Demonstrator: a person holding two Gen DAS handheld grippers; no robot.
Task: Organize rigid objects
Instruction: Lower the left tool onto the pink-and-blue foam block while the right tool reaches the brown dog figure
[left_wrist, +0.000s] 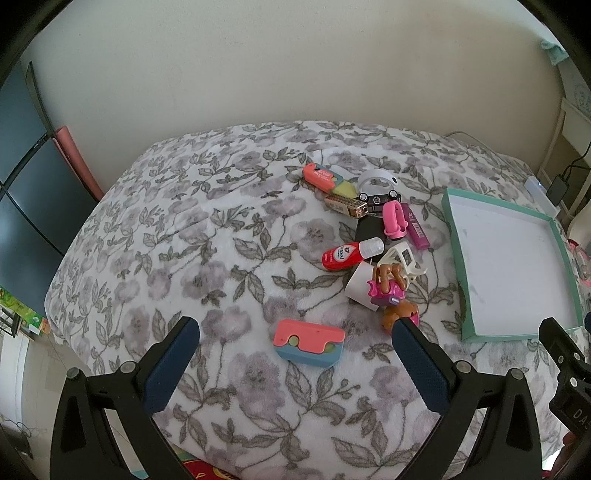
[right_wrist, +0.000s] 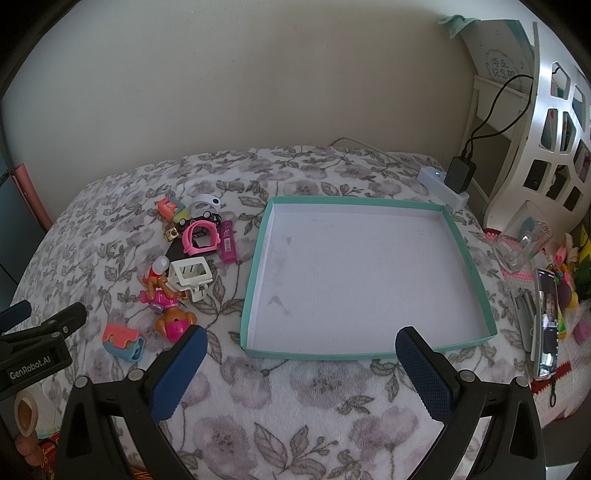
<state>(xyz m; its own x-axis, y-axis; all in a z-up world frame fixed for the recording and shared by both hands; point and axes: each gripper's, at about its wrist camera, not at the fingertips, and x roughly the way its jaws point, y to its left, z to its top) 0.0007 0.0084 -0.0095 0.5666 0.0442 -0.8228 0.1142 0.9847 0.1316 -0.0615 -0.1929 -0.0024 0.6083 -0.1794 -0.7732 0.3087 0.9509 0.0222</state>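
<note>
Closest to the lens in the left wrist view is the left gripper (left_wrist: 295, 332), its blue-padded fingers spread wide apart with nothing between them, hovering over the floral blanket (left_wrist: 184, 221). Just past the fingertips sits a pink-and-blue block (left_wrist: 309, 343) on its own, a bit apart from the main heap. The right gripper (right_wrist: 301, 341) is the same deal — fingers wide apart, holding nothing — and it's lined up with the near edge of the teal tray (right_wrist: 466, 254), the one container here, a shallow box with a white floor and nothing in it, just a few grey smudges. All the stuff lies on the blanket left of the tray: one red bottle with a white cap (left_wrist: 345, 253), one pink watch-band ring (left_wrist: 394, 219), one magenta stick (left_wrist: 417, 229), one white clip-like frame (left_wrist: 402, 260), one white cup on its side (left_wrist: 360, 288), one dog figure in pink (left_wrist: 391, 299), one gold-ended lighter-looking thing (left_wrist: 347, 205), one white ring (left_wrist: 376, 182), one orange case with a yellow bit (left_wrist: 325, 177), a small toy car (left_wrist: 380, 197) and a flat black item (left_wrist: 369, 230) under the pile — hard to say what that one is. None of them touch the tray. Off the right side of the bed there's a phone (right_wrist: 546, 325) and a clear cup (right_wrist: 524, 240).
</note>
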